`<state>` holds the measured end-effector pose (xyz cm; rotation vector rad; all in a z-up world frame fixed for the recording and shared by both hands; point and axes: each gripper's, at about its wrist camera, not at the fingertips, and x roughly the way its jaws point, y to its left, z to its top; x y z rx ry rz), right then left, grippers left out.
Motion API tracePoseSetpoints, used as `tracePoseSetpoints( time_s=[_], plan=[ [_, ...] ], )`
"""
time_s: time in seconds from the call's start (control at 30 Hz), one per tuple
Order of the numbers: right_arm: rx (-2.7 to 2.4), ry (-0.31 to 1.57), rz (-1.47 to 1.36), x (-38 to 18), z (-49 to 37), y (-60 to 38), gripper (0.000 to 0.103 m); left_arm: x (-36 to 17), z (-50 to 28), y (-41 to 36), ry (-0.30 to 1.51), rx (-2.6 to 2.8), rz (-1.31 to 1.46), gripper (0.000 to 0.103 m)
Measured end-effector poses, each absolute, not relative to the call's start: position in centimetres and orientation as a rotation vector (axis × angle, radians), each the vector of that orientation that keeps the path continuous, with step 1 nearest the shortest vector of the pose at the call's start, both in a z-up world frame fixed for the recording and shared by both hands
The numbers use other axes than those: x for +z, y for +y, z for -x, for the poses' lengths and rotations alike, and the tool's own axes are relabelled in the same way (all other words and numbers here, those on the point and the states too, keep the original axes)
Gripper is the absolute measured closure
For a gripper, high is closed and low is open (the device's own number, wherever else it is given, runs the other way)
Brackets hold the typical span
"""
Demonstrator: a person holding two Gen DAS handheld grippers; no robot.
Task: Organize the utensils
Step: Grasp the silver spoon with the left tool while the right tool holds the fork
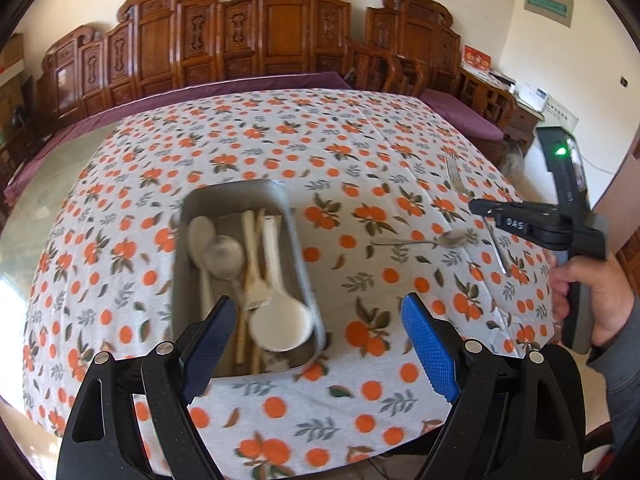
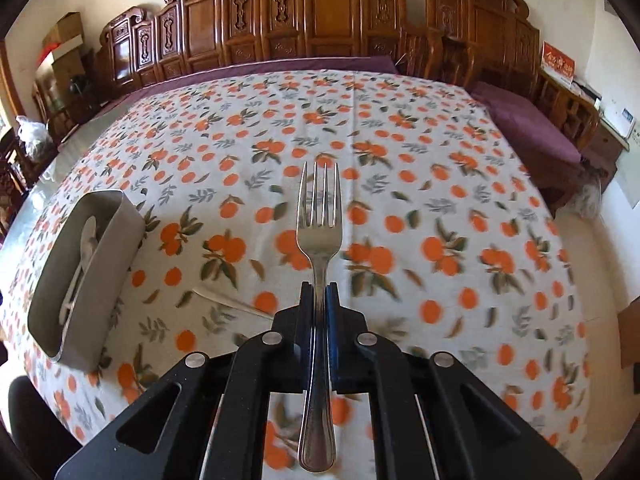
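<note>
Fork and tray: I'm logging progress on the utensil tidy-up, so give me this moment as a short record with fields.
right gripper: shut on the fork, tines pointing forward, held above the tablecloth
left gripper: open, empty, hovering over the near end of the tray
tray contents: white ladle, metal spoon, other pale utensils
still on the cloth: metal spoon

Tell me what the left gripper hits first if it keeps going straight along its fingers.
Likely the metal tray, or the white ladle lying in it: the open left gripper points down there, though depth is unclear.
</note>
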<state>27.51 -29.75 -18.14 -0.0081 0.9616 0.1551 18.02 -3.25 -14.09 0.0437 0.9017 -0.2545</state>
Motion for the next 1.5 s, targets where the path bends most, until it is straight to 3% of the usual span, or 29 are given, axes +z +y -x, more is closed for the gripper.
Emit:
tracePoseSetpoints(
  time_s=[0.9,1.0,1.17,1.37,1.43,1.5],
  plan=[
    [0.094,1.013,-0.123,-22.4,-25.3,-42.4,0.095,-20.2,-25.8,-22.9,1.021,-0.361,-0.241,0.022],
    [0.089,1.021,-0.137,-22.7,-25.3,-42.9,0.095,-21.1,-26.8,-24.5,1.039,-0.365,-0.256,0.03],
    [0.083,1.026,-0.157,-23.0,-25.4,-43.6,0.095,-22.9,-28.3,-26.2,1.084,-0.341,-0.294,0.058],
    [0.089,1.032,-0.157,-23.2,-25.4,-43.4,0.095,-24.2,-28.8,-27.2,1.101,-0.336,-0.352,0.079],
    [0.094,1.033,-0.151,-23.3,-25.4,-43.2,0.095,-24.1,-28.8,-26.9,1.101,-0.352,-0.334,0.095],
    [0.099,1.033,-0.144,-23.2,-25.3,-42.9,0.095,-23.8,-28.6,-26.6,1.094,-0.358,-0.324,0.097]
  ],
)
